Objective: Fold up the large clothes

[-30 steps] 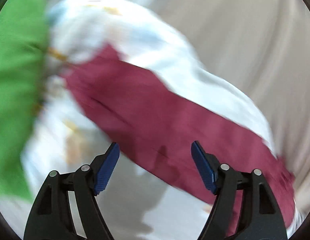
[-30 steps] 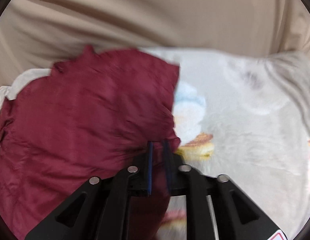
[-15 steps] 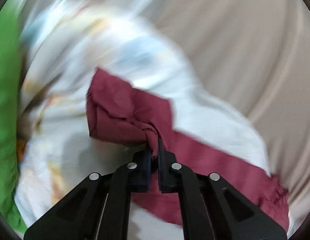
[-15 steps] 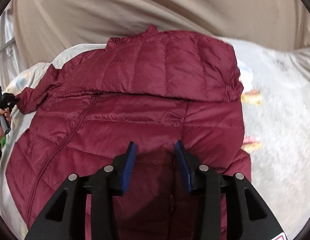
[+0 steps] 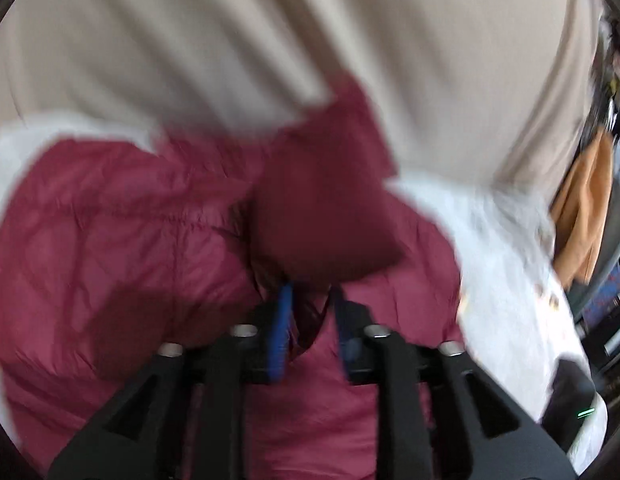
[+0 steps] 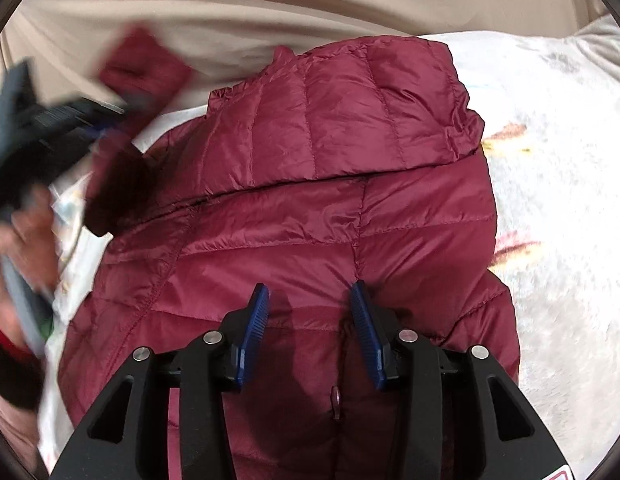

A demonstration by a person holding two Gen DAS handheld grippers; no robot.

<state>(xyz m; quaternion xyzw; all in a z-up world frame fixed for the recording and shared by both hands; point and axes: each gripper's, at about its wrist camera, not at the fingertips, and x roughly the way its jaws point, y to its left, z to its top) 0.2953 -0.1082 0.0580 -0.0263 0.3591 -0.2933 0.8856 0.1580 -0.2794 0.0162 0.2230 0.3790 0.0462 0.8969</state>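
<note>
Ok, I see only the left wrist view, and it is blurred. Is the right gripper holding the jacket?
Observer: No. The right gripper is open above the jacket, with nothing between its fingers.
Operator: Is the other side folded in?
Observer: A quilted flap lies folded across the jacket's upper part.
Operator: And where is the sleeve, seen from there?
Observer: The sleeve is up in the air at the jacket's left edge, by the left gripper, not lying on the jacket's body.
</note>
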